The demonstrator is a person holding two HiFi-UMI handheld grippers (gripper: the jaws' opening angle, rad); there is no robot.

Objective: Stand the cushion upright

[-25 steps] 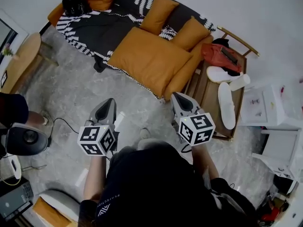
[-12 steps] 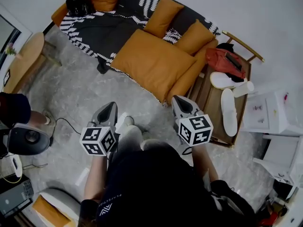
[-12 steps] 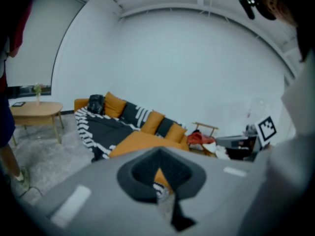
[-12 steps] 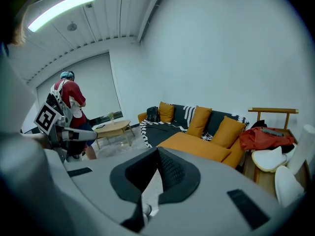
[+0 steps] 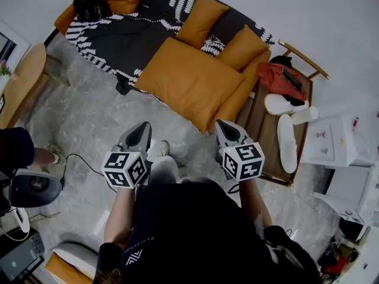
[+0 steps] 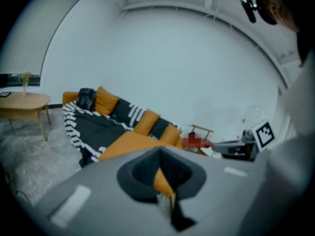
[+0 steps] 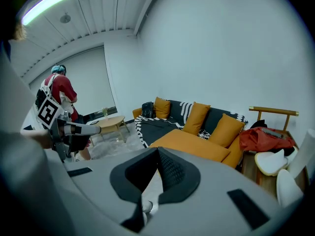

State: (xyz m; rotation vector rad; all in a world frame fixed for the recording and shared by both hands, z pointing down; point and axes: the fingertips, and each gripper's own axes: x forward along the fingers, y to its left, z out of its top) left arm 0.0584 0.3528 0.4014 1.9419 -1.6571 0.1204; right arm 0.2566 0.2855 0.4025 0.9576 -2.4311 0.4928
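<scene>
Orange fabric marks the target: the large flat orange seat cushion [image 5: 189,81] lies flat on the dark sofa [image 5: 127,34], in front of two smaller orange cushions [image 5: 201,19] propped against the backrest. It is not yet upright and neither tool touches it, so judge the step in hand as the approach.

You hold the left tool [image 5: 141,129] and the right tool [image 5: 222,124] side by side in front of your body, above the grey stone-pattern floor [image 5: 89,123]. Both point forward and somewhat downward at the sofa and stop short of it. Both sets of jaws are closed with nothing between them.

The next move calls for opening the jaws, reaching the cushion's near edge, gripping it at two spread points, and tilting it up against the backrest.
</scene>
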